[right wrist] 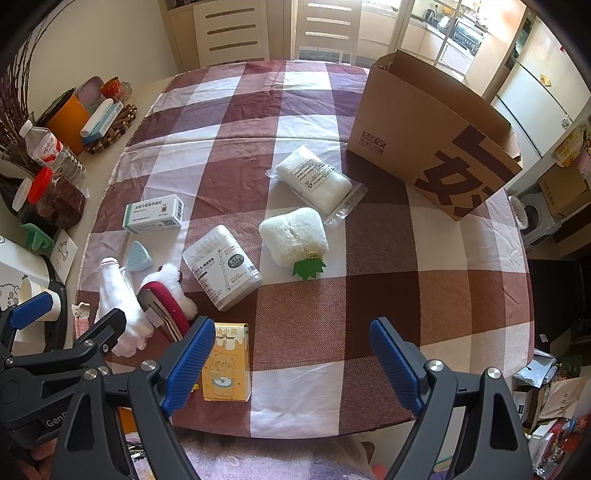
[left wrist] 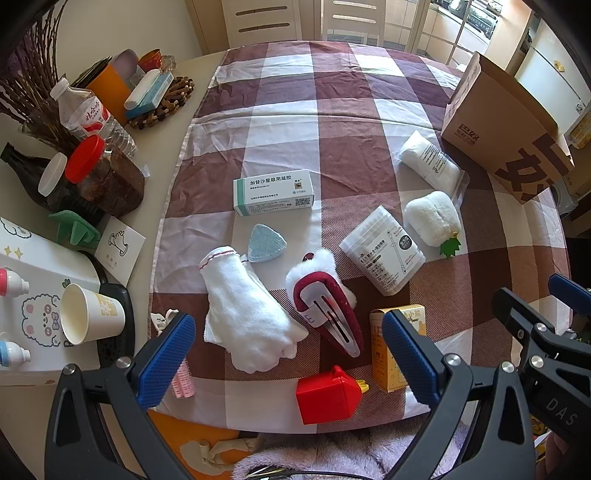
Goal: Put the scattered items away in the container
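Scattered on the checked tablecloth [left wrist: 332, 122] lie a white sock [left wrist: 247, 321], a red furry hair clip [left wrist: 325, 306], a red box [left wrist: 328, 395], a yellow carton [right wrist: 227, 362], a cotton swab tub [right wrist: 221, 266], a white plush [right wrist: 293, 234], a white packet [right wrist: 314, 179], a medicine box [left wrist: 273, 192] and a blue triangle [left wrist: 266, 243]. The brown paper bag [right wrist: 432, 140] stands open at the far right. My left gripper [left wrist: 290, 356] hangs open above the sock and clip. Beside the yellow carton, my right gripper [right wrist: 293, 365] is open over bare cloth.
Bottles, jars [left wrist: 107, 177], a paper cup [left wrist: 88, 314] and boxes crowd the table's left side off the cloth. Two chairs [right wrist: 280, 33] stand behind the far edge. The near table edge runs just under both grippers. Boxes and clutter sit on the floor [right wrist: 554, 387] to the right.
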A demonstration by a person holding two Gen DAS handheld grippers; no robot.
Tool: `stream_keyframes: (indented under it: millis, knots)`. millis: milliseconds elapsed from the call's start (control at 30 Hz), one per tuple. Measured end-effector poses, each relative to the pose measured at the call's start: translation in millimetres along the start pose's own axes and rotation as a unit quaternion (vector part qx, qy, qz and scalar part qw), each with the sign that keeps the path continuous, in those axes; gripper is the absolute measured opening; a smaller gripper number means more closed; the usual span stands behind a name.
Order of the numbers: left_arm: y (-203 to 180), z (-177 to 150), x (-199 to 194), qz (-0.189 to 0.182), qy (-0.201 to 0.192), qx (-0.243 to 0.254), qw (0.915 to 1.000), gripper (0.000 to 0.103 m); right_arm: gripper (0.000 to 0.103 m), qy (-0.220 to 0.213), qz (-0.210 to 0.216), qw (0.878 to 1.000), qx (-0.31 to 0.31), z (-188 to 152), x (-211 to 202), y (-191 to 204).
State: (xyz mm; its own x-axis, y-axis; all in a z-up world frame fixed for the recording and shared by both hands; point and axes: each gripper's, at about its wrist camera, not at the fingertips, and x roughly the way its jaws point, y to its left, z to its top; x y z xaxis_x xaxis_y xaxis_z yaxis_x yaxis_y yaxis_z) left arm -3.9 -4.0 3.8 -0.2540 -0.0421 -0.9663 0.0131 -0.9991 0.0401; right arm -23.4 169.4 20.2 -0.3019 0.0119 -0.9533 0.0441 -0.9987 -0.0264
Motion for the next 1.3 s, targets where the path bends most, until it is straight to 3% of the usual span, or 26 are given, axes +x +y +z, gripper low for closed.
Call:
stream_keyframes:
  millis: [1300]
  knots:
    - [-2.6, -2.1, -7.1, 0.001, -0.002, -0.003, 1.0, 0.101, 0.089, 0.0, 0.001, 1.0, 0.004, -0.6, -3.0, -0.2]
